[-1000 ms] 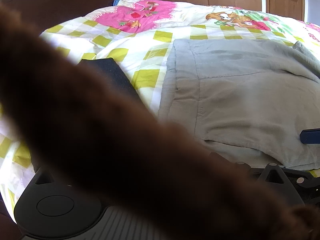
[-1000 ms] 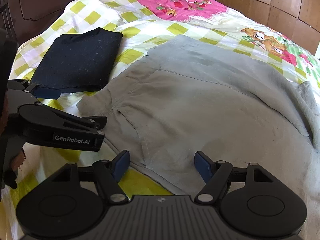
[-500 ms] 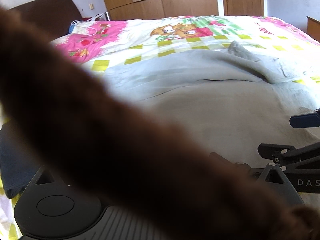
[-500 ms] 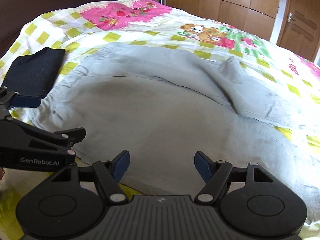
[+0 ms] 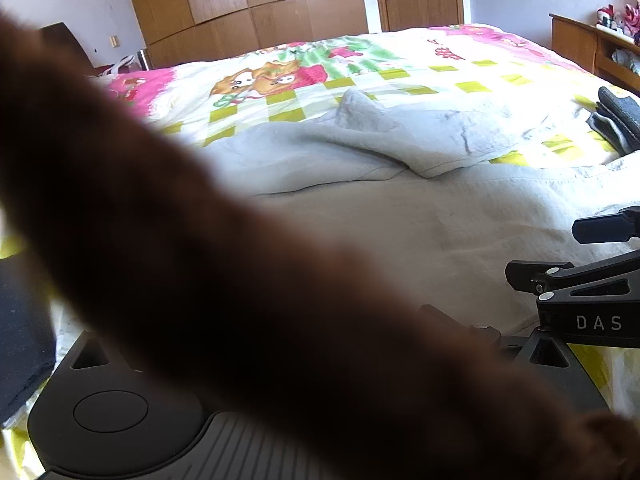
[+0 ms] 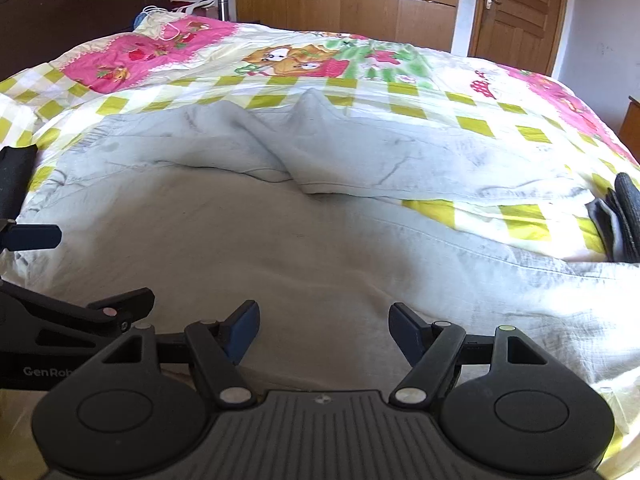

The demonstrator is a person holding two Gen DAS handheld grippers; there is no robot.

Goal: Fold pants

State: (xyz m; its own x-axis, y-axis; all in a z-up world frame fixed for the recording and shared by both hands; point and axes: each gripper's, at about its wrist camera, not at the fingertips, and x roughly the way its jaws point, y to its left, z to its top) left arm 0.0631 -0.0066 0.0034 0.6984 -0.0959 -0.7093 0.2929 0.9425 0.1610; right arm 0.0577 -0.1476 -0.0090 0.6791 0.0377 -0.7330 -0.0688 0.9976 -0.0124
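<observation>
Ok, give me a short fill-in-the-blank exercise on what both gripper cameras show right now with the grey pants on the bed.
1. The right gripper has its jaws ____ above the grey pants.
2. The pants lie on a bedspread checked white and ____.
3. A blurred ____ shape covers much of the left wrist view.
4. The fingertips of the right gripper carry pads coloured ____.

Missing words: open; yellow-green; brown; blue

A bed (image 6: 500, 92) in checked cartoon bedding bears spread grey pants (image 6: 304, 240); dark folded clothes (image 6: 624, 216) lie beside.
</observation>
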